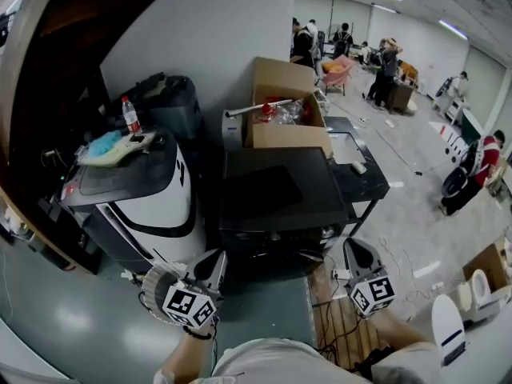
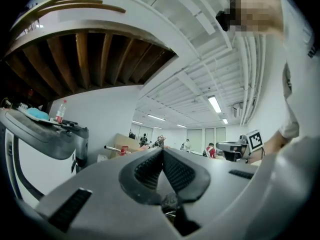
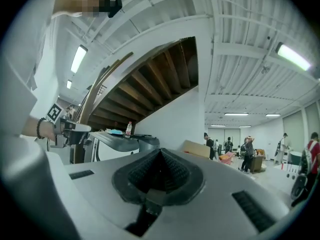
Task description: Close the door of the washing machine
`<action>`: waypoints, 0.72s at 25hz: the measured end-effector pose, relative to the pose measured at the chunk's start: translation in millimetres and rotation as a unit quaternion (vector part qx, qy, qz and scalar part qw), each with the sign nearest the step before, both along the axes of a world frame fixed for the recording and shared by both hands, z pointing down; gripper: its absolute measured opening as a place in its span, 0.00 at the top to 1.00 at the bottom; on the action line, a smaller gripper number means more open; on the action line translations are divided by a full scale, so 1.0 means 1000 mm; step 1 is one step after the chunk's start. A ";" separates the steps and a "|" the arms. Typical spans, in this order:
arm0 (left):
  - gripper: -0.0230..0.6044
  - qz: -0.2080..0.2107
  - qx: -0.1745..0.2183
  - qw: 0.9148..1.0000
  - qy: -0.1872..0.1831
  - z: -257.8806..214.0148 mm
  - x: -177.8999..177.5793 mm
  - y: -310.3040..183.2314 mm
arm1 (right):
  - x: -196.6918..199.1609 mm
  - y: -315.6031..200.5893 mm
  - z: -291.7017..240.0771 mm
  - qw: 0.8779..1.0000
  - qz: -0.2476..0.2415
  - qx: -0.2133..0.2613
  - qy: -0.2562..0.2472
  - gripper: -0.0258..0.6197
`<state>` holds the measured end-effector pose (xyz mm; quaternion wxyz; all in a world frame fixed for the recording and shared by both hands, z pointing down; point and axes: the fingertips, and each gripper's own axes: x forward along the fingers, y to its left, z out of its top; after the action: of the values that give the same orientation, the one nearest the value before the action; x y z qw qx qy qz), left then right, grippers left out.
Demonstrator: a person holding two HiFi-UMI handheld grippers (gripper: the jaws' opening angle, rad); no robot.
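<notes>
Stairs [image 3: 150,81] slope above white washing machine [image 1: 152,206] on glossy grey floor [image 1: 48,326].

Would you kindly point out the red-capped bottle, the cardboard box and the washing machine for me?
red-capped bottle [image 1: 130,117]: head view, on the middle of its body.
cardboard box [image 1: 288,138]: head view, on its front wall.
washing machine [image 1: 152,206]: head view, on its white front panel.

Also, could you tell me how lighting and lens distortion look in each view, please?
Head view: heavy fisheye, the floor bends, upper left corner dark. Left gripper view: stair underside deep in shadow. Right gripper view: ceiling light glares, corners vignetted black.
</notes>
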<state>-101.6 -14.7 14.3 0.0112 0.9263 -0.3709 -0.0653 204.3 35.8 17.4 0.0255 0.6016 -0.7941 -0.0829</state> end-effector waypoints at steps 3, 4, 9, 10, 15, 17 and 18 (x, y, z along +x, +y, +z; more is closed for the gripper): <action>0.96 0.005 0.010 1.000 -0.003 -0.006 -0.006 0.006 | -0.003 0.008 -0.009 1.000 0.006 0.018 -0.001 0.94; 0.96 0.006 0.011 1.000 -0.003 -0.006 -0.008 0.008 | -0.005 0.010 -0.010 1.000 0.006 0.022 0.001 0.94; 0.96 0.014 0.003 1.000 0.005 -0.001 -0.004 0.012 | 0.000 0.024 -0.010 0.999 0.027 0.029 -0.006 0.94; 0.96 0.016 0.001 1.000 0.005 0.000 -0.003 0.012 | 0.003 0.026 -0.010 0.999 0.033 0.029 -0.010 0.94; 0.96 0.023 0.000 1.000 0.002 0.002 0.001 0.010 | 0.009 0.026 -0.003 0.998 0.048 0.019 -0.032 0.95; 0.96 0.024 -0.002 1.000 0.001 0.004 0.002 0.009 | 0.010 0.025 -0.002 0.998 0.052 0.017 -0.038 0.95; 0.96 0.026 -0.002 1.000 0.000 0.005 0.003 0.009 | 0.011 0.025 -0.001 0.998 0.055 0.016 -0.040 0.95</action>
<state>-99.1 -5.9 19.3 0.0149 0.9356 -0.3467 -0.0646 214.9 60.5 16.3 -0.0116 0.6472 -0.7590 -0.0704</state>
